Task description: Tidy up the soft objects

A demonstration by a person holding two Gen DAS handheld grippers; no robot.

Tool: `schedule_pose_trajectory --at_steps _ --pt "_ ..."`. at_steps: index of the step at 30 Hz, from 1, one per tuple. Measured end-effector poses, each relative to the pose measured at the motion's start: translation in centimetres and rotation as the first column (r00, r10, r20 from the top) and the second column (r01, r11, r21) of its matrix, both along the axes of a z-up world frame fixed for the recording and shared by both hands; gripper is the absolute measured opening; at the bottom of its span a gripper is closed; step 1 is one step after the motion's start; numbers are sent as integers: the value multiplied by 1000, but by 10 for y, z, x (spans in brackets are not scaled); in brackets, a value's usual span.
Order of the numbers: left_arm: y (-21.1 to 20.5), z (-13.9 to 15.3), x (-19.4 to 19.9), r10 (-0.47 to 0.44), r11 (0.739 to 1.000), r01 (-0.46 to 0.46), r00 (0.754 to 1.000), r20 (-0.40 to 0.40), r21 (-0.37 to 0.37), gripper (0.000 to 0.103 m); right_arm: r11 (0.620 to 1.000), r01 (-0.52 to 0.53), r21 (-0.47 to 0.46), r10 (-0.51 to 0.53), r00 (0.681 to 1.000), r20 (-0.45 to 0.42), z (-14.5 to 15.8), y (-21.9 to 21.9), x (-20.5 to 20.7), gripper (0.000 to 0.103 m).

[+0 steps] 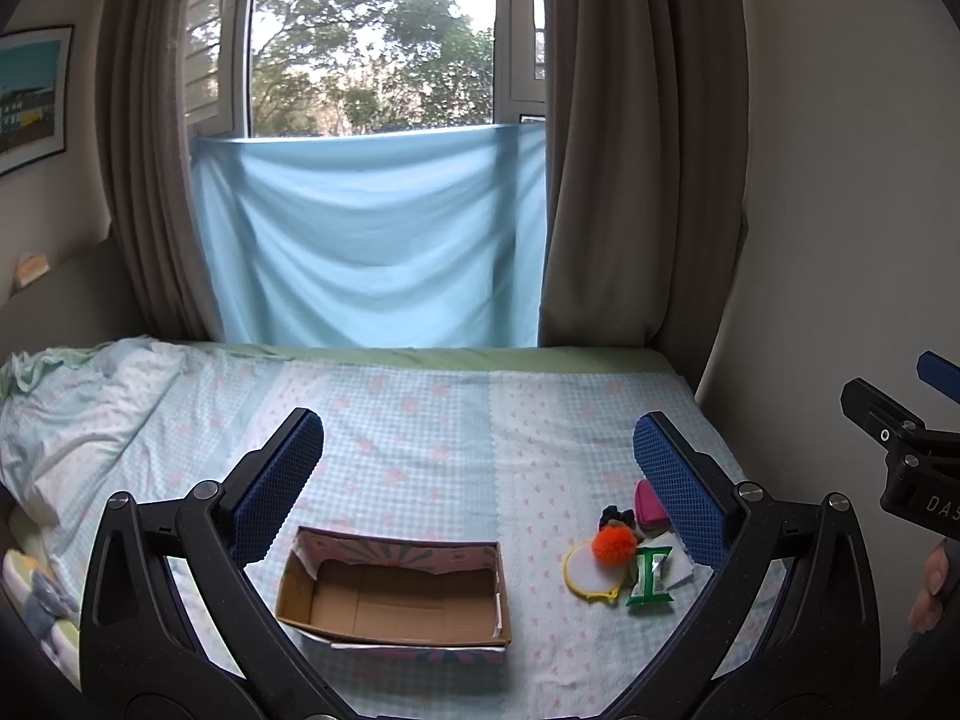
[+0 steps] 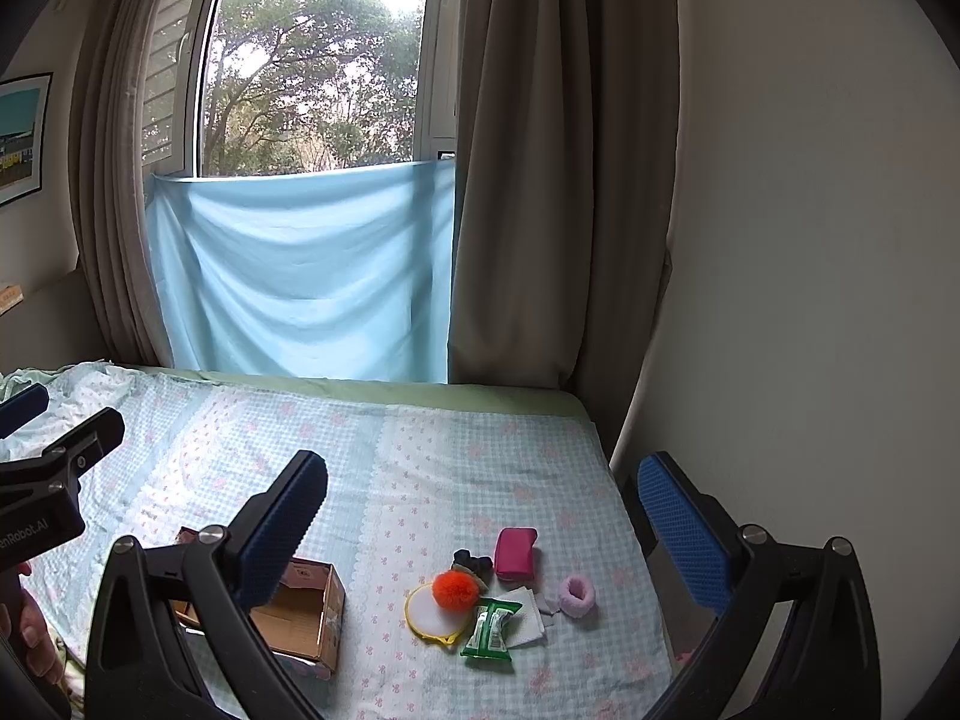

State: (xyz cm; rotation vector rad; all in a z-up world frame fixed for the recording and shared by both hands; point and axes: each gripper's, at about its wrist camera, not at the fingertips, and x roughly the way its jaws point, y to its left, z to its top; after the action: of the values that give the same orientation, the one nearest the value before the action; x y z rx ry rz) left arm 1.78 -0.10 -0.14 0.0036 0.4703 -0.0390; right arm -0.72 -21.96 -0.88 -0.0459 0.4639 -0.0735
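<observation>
I held my left gripper (image 1: 479,480) and my right gripper (image 2: 483,525) above the bed (image 2: 480,438), both sets of jaws spread wide and released, gripping nothing, their blue pads (image 1: 282,480) dimpled like rubber mesh. The bedspread was a soft, pale blue check with small pink sprigs. On it lay a shallow cardboard box (image 1: 396,594), open at the top, plain brown inside and printed on its outer walls, its long axis running left to right across my left view. Well apart from it, to the right, sat the soft things in a loose cluster: a fuzzy orange pompom (image 2: 456,590) resting on a flat round white pad with a yellow rim (image 2: 429,612), a dark scrunchie (image 2: 472,561) just behind it, a smooth magenta pouch (image 2: 516,552) with rounded corners, its long axis pointing away from me, a crinkly green packet (image 2: 492,630) lying lengthwise toward me over a folded white cloth (image 2: 531,615), and a fluffy pink ring-shaped scrunchie (image 2: 577,595) just beside that. Behind the bed hung a light blue sheet (image 1: 372,240) between brown curtains (image 1: 636,150).
</observation>
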Motion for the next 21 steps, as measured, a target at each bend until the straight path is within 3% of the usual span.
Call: schedule_pose_trajectory --at_steps 16,21 --pt "6 1 6 -1 1000 1 1000 -5 14 103 1000 15 2 -15 1000 3 4 -4 6 103" --pt "9 -6 22 -25 1000 26 999 -43 17 103 998 58 6 -58 998 -20 0 -10 13 103"
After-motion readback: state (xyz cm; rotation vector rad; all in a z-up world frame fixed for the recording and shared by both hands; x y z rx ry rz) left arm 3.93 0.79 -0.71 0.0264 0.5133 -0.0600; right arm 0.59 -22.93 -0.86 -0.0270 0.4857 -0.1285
